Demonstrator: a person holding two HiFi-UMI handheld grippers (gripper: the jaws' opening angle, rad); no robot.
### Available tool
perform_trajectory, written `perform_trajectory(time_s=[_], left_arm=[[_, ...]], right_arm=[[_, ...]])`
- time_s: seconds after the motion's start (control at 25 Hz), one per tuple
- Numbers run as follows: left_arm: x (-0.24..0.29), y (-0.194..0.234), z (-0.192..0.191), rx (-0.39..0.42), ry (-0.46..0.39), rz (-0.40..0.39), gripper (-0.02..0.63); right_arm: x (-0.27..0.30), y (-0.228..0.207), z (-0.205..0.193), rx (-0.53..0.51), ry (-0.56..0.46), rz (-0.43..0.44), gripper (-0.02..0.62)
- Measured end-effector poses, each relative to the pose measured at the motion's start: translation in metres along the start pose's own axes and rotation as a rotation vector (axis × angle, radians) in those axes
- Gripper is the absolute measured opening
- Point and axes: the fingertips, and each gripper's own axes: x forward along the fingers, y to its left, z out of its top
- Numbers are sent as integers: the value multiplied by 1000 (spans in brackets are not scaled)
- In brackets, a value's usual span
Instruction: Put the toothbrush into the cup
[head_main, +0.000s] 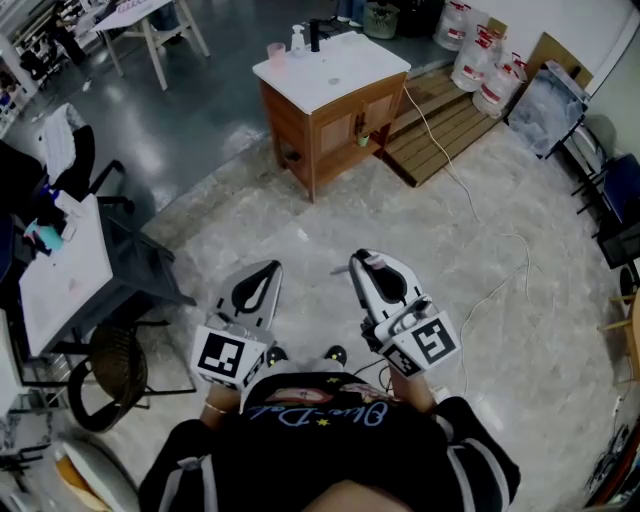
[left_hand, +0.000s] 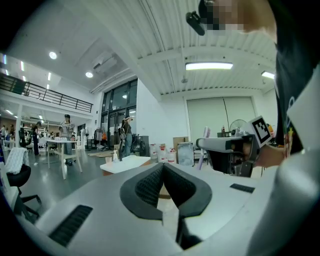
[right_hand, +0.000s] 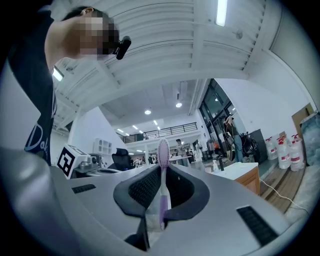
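My right gripper (head_main: 362, 264) is shut on a purple-and-white toothbrush (right_hand: 162, 176), which stands upright between the pads with its bristle head above the jaw tips. From the left gripper view the toothbrush (left_hand: 203, 149) sticks out of the right gripper (left_hand: 206, 144). My left gripper (head_main: 268, 270) is shut with nothing in it, its pads meeting in the left gripper view (left_hand: 163, 169). Both are held near the person's waist, over the floor. A small pink cup (head_main: 276, 50) stands on the far left corner of the white vanity top (head_main: 345, 70), well ahead of both grippers.
The wooden vanity cabinet (head_main: 335, 120) also carries a soap bottle (head_main: 297, 40) and a black tap (head_main: 314, 36). A wooden pallet (head_main: 450, 120) and water jugs (head_main: 480, 55) lie to its right. A white cable (head_main: 500, 285) trails over the floor. A white table (head_main: 65, 280) and chair (head_main: 110, 375) stand left.
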Motion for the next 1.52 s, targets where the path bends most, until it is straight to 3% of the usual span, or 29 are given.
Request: perform_trajectory(time_s=[0.28,0.56,1.0,1.52], left_arm=[[12,-32,11,33,-12,-24,-2],[17,-33,15,34,-28,-27,-2],[59,-28,17,24,-73,-151,-2],[114,41,12,-6,-65,-145,-2]], right_arm=[[-22,-18,11,-12,-23,-9,23],[-34,-24,17,-20,-42,-36,23],[-27,-50,18,-68,-41,-136,23],[48,-88,9,-78,-6,-140,23]])
